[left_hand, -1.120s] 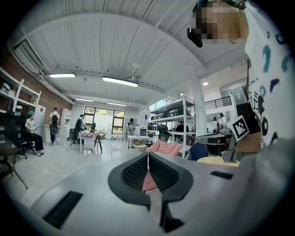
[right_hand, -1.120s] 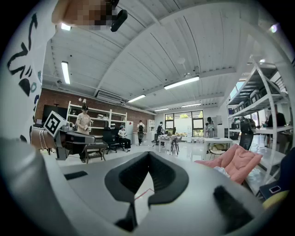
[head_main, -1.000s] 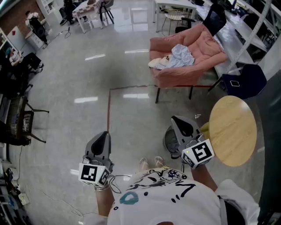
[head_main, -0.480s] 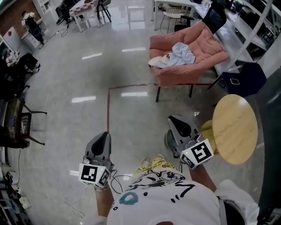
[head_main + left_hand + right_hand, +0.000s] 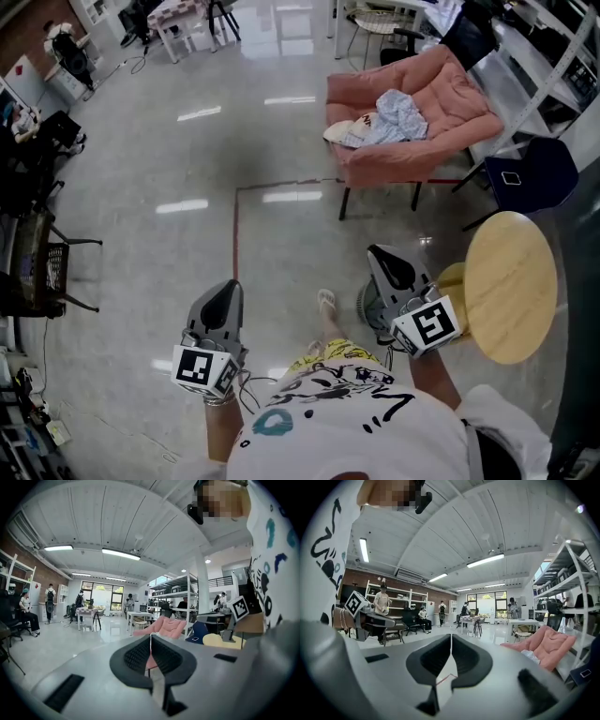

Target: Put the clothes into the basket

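Stepped closer to armchair (image 5: 441, 112), carrying left tongs (image 5: 227, 292) and right tongs (image 5: 384, 258) pinched together, empty. Well short of clothes (image 5: 389, 117) heaped on its seat. Could shove fabric aside unless opened first.

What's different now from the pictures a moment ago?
The person took a step: one foot has swung forward between the left claw and right claw. Nothing grabbed or let go. Both claws stayed shut and empty; the clothes still lie on the pink armchair.
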`<action>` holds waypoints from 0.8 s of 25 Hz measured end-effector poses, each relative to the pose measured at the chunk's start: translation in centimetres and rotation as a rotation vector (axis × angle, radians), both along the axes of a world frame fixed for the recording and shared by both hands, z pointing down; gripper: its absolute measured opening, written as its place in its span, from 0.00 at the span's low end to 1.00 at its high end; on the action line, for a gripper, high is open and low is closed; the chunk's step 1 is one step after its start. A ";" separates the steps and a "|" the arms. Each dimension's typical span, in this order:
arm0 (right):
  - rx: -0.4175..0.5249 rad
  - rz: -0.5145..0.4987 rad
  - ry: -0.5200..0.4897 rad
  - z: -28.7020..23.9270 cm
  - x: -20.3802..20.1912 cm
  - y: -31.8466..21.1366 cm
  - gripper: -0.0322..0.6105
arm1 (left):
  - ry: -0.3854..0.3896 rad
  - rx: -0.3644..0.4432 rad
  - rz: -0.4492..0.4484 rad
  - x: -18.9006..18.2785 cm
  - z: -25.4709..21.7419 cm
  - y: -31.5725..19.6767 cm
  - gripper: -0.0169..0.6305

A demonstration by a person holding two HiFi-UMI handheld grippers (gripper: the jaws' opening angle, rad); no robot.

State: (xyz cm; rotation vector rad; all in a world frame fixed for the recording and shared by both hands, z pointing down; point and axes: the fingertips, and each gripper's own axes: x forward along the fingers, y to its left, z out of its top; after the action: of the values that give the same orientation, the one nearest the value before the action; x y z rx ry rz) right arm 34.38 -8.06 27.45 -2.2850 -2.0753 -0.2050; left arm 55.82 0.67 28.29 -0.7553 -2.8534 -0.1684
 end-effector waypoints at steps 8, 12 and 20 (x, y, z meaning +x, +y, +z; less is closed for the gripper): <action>-0.007 0.045 -0.006 -1.7 -4.8 7.9 0.10 | -0.001 -0.043 -0.038 -2.9 -2.5 7.4 0.05; -0.019 0.022 -0.018 -2.3 -7.1 10.8 0.10 | 0.003 -0.036 -0.058 -5.1 -2.5 10.3 0.05; 0.032 0.047 -0.009 -0.5 -12.3 13.9 0.10 | -0.014 -0.029 -0.040 -10.6 -2.0 15.2 0.05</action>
State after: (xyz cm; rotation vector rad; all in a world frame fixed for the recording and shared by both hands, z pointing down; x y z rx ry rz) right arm 22.05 5.82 26.94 -2.2188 -2.1122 -0.2452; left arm 45.21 15.87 26.24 -0.8200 -2.8619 -0.1382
